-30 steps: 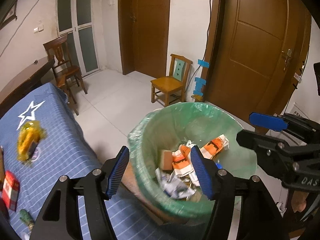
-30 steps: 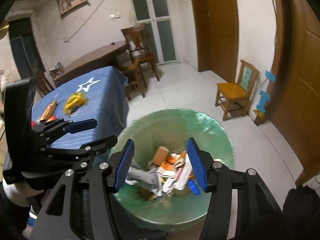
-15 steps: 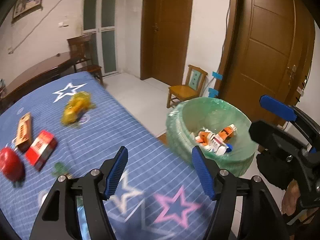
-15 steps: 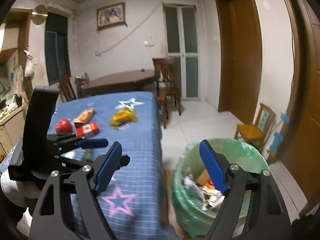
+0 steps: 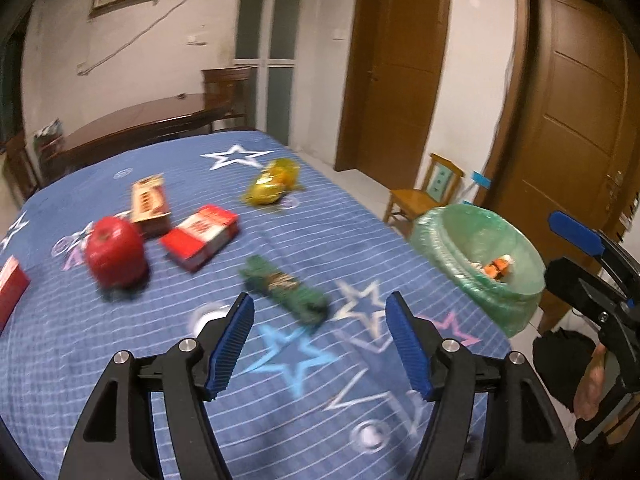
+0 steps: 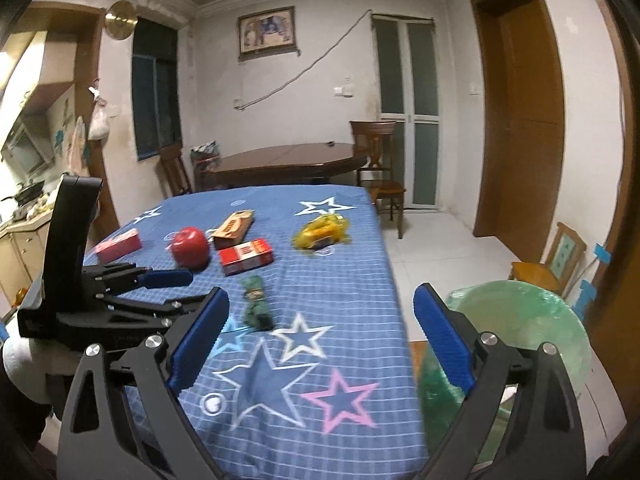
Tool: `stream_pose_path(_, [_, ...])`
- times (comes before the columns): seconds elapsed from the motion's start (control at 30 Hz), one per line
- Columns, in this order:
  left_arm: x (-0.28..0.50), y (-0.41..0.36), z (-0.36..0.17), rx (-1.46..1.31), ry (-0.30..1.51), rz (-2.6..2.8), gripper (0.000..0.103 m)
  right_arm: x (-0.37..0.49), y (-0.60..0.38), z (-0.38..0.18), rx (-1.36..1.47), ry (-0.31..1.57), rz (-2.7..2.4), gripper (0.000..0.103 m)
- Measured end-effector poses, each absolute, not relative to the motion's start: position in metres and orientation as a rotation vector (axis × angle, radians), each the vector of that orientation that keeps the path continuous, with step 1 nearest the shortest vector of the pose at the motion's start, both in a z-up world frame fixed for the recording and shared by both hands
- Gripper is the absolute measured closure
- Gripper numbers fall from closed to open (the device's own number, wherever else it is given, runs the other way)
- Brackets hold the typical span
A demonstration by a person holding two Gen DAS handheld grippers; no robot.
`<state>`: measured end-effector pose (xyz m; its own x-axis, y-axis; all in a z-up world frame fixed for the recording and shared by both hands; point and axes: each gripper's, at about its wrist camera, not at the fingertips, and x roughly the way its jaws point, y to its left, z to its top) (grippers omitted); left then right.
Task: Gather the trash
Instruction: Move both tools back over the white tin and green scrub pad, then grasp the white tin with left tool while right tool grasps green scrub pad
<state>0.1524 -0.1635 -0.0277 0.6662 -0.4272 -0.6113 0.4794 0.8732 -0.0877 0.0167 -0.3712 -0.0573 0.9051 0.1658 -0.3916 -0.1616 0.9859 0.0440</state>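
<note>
Both the left tongs and the right tongs are held apart, empty. The green wrapper is located near the desk's front edge; it is judged light and crushable, best pinched mid-length. The bin stands beyond the right edge.

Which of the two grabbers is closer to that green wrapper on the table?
Left, probably. The left gripper hangs open just short of the green wrapper. The right gripper, also open, sits further back toward the bin.
</note>
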Motion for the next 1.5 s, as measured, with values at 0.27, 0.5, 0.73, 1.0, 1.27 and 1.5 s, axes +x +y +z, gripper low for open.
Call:
stream_pose_path(0.27, [0.167, -0.111, -0.050, 0.095, 0.733, -0.426, 0.027, 0.029, -0.340, -0.072, -0.022, 0.486, 0.262, 0.011])
stream_pose_path(0.5, [0.213, -0.103, -0.085, 0.088, 0.858, -0.413, 0.027, 0.047, -0.331, -0.079, -0.025, 0.528, 0.298, 0.011])
stream_pose_path(0.73, [0.245, -0.124, -0.099, 0.142, 0.891, -0.387, 0.029, 0.069, -0.324, -0.090, -0.016, 0.591, 0.337, 0.011])
stream_pose_path(1.0, [0.252, -0.122, -0.099, 0.194, 0.883, -0.397, 0.061, 0.118, -0.312, -0.102, -0.042, 0.720, 0.389, 0.035])
stream_pose_path(1.27, [0.248, -0.079, -0.097, 0.145, 0.888, -0.411, 0.061, 0.168, -0.285, -0.117, -0.130, 0.830, 0.373, 0.041])
stream_pose_path(1.5, [0.249, -0.070, -0.097, 0.137, 0.880, -0.458, 0.061, 0.194, -0.270, -0.136, -0.212, 0.909, 0.324, 0.043])
